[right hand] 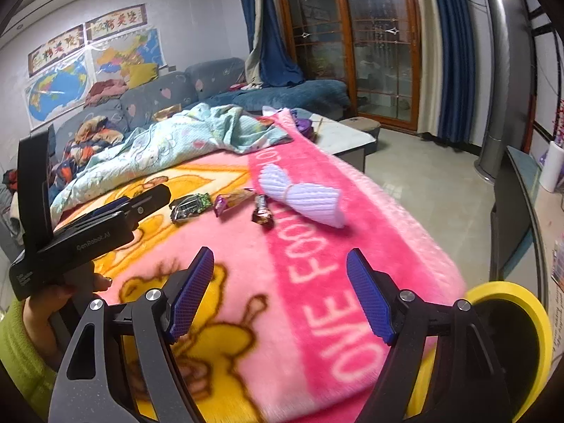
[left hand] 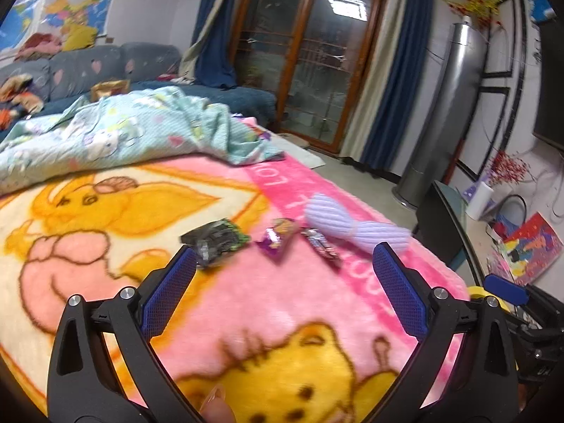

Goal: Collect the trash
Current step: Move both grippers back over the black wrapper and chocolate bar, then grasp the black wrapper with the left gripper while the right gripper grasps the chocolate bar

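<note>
Tools (left hand: 283, 262) (right hand: 280, 262) gape above blanket (right hand: 282, 299), seemingly near its edge.

Three wrappers (left hand: 215, 243) (left hand: 276, 239) (left hand: 322, 246), one lilac sock bundle (left hand: 352, 225), one yellow-rimmed bin (right hand: 507, 317).

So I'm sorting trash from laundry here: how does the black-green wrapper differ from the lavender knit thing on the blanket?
The black-green wrapper is dark, shiny and crumpled; the lavender knit piece is pale, ribbed and soft. The wrapper is the smaller of the two. The wrapper lies on the blanket's yellow cartoon print; the knit piece lies on the pink lettered band. Both rest loose on the blanket, untouched.
</note>
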